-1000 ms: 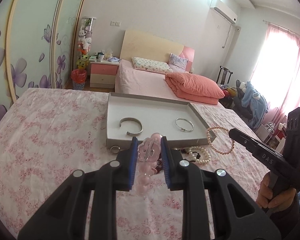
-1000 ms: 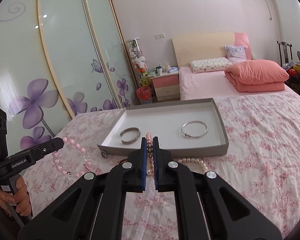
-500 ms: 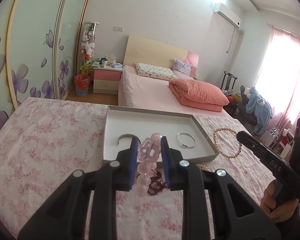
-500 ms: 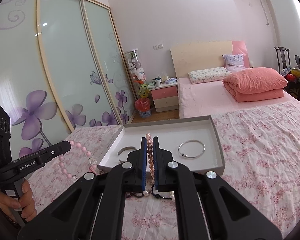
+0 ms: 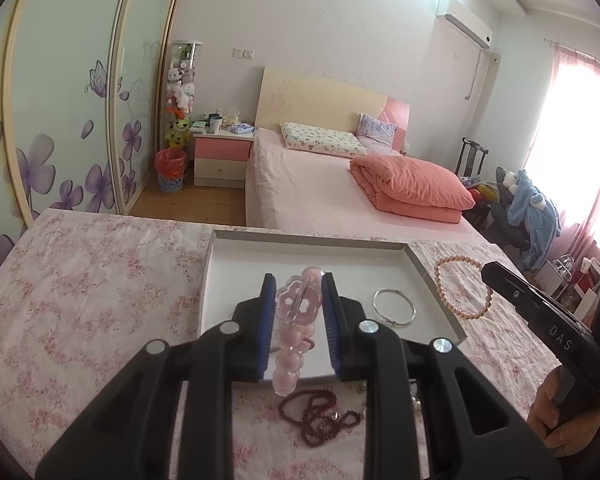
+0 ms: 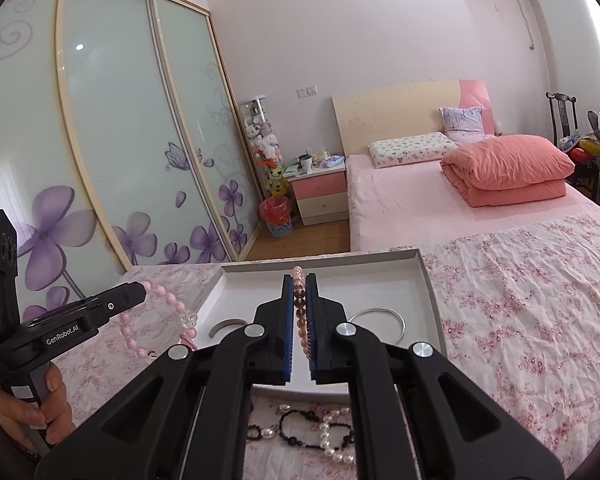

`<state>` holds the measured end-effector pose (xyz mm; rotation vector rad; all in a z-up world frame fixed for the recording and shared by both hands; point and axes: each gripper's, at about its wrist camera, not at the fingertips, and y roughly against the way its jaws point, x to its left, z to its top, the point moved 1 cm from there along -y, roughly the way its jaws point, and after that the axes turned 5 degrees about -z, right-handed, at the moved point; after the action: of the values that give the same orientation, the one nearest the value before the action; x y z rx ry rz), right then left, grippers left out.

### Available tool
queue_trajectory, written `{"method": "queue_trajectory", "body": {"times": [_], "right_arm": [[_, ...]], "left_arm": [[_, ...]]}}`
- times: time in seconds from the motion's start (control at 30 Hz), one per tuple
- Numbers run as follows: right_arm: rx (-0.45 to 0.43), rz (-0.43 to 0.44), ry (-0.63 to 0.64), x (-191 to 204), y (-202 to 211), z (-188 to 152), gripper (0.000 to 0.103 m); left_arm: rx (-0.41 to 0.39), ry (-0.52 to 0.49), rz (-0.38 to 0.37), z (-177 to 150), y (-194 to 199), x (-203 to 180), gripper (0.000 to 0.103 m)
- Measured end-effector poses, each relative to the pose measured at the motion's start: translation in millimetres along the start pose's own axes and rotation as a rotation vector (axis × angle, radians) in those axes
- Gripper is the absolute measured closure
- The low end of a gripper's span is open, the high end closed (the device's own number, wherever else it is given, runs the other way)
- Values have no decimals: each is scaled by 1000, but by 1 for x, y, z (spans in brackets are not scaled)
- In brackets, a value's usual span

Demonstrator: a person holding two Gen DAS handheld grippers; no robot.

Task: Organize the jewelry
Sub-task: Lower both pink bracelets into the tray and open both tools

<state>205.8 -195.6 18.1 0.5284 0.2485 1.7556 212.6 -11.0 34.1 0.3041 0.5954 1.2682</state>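
Left gripper (image 5: pixel 296 312) is clamped on a pink bead bracelet (image 5: pixel 294 340), held above the near edge of the white tray (image 5: pixel 308 246). Right gripper (image 6: pixel 300 320) is closed on a pearl bracelet (image 6: pixel 300 312), also over the tray. A silver bangle (image 5: pixel 394 306) lies inside; a dark red bead strand (image 5: pixel 320 416) lies on the floral cloth (image 5: pixel 80 300), near the tray.

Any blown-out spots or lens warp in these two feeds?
Left wrist: window at right is blown out white, its curtain washed pale; wardrobe doors bow from the fisheye. Right wrist: evenly lit, same bowing on the doors, dark corner vignette.
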Motion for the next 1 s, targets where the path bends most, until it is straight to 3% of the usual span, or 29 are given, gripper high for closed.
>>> {"method": "queue_trajectory", "body": {"times": [0.4, 0.8, 1.0], "right_arm": [[84, -30, -3, -8, -57, -5, 96], [191, -12, -33, -13, -100, -16, 96], [210, -68, -35, -22, -104, -21, 88]], "left_arm": [[37, 16, 42, 9, -53, 14, 80], [73, 24, 8, 14, -89, 14, 80], [94, 45, 15, 15, -105, 22, 77]]}}
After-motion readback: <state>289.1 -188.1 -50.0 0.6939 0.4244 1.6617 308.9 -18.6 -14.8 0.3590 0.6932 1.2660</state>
